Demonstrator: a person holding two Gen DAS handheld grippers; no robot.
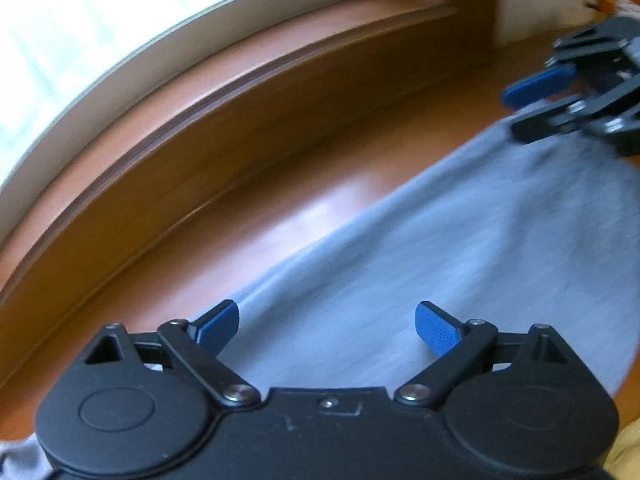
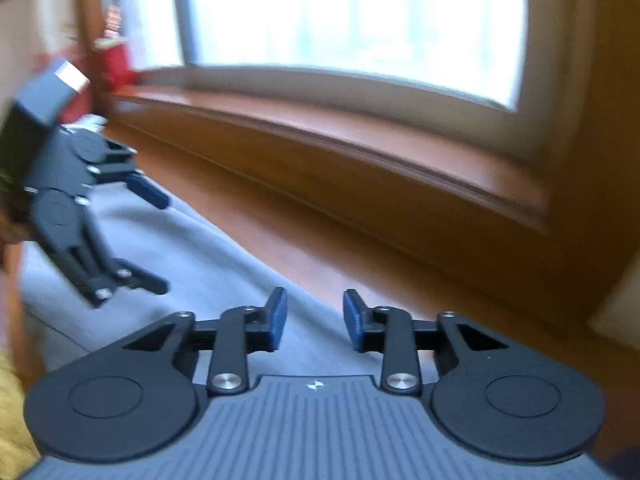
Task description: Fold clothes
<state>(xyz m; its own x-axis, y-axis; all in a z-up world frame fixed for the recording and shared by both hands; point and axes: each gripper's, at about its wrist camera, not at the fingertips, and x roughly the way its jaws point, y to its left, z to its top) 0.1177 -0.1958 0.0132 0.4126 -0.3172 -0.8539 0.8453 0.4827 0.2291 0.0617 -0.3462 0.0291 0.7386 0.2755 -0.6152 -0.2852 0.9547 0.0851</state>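
Lying flat on the wooden floor [image 1: 280, 216] near the window sill [image 2: 360, 128], the grey garment [image 1: 460, 248] spreads under both grippers. The left gripper [image 1: 327, 326] gapes wide and empty above it. The right gripper [image 2: 315, 318] stands partly open, holding nothing.

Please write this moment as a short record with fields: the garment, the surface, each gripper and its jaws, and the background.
garment: grey cloth, spread flat, blurred
surface: brown wooden top
left gripper: jaws open wide above the cloth, nothing between them
right gripper: jaws partly open, nothing between them
background: wooden sill under a bright window
other: yellow fabric at the frame's edge
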